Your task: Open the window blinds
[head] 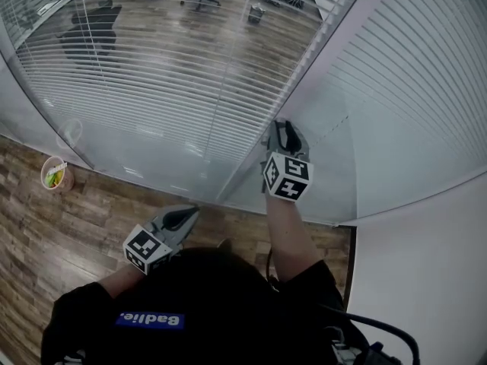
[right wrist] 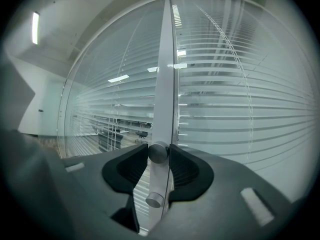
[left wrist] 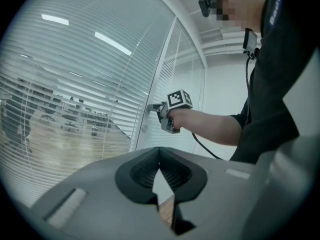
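Slatted blinds (head: 152,74) hang behind a glass wall, and a second panel (head: 411,74) stands to the right of a white frame post (head: 304,90). My right gripper (head: 283,128) reaches up to that post. In the right gripper view its jaws (right wrist: 159,156) are closed on a round grey knob (right wrist: 158,151) on the post (right wrist: 164,84), with a second knob (right wrist: 154,200) just below. The left gripper view shows the right gripper (left wrist: 152,106) at the post too. My left gripper (head: 186,213) hangs low beside my body, shut and empty (left wrist: 159,156).
A small cup (head: 55,175) stands on the wooden floor by the glass at the left. A white wall (head: 426,280) closes the right side. Office chairs (head: 91,33) and desks show beyond the glass.
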`<state>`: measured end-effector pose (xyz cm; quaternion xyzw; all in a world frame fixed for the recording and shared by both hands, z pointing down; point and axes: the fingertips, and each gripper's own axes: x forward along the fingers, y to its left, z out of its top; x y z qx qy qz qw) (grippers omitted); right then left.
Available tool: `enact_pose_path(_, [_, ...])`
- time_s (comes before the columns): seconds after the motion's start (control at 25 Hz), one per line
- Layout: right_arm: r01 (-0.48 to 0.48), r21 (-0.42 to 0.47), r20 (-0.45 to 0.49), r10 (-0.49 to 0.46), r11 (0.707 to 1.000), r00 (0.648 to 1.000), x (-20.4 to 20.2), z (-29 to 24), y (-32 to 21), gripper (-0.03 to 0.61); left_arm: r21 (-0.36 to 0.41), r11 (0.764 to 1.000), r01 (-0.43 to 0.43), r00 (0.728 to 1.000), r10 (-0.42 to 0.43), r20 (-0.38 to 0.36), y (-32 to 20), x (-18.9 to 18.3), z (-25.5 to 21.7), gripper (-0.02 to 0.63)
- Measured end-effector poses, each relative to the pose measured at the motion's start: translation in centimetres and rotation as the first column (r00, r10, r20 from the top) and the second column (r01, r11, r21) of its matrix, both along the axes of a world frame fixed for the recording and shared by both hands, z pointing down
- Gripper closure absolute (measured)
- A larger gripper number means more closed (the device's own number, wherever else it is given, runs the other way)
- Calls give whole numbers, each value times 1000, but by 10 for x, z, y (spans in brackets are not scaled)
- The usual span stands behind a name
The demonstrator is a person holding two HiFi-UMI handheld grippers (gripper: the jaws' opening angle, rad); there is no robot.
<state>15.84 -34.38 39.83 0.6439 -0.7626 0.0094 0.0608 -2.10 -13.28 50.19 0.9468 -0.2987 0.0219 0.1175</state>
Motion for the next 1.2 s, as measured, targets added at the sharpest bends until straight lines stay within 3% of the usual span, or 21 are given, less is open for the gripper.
enact_pose_path(0.64, [-66, 0, -41, 66, 998, 997, -3, -7, 19, 423, 12, 1000, -4, 1000, 4, -15, 12, -30, -11, 614])
enact_pose_path(0.96, [-90, -12, -44, 89, 996, 995, -15, -4, 58, 426, -23, 998, -64, 995, 62, -73, 32, -38, -11, 614])
enact_pose_path(1.2, [-94, -45, -54, 91, 995, 994, -15, 5, 96, 426, -30, 988, -152, 984, 148, -101, 55, -16, -9, 614])
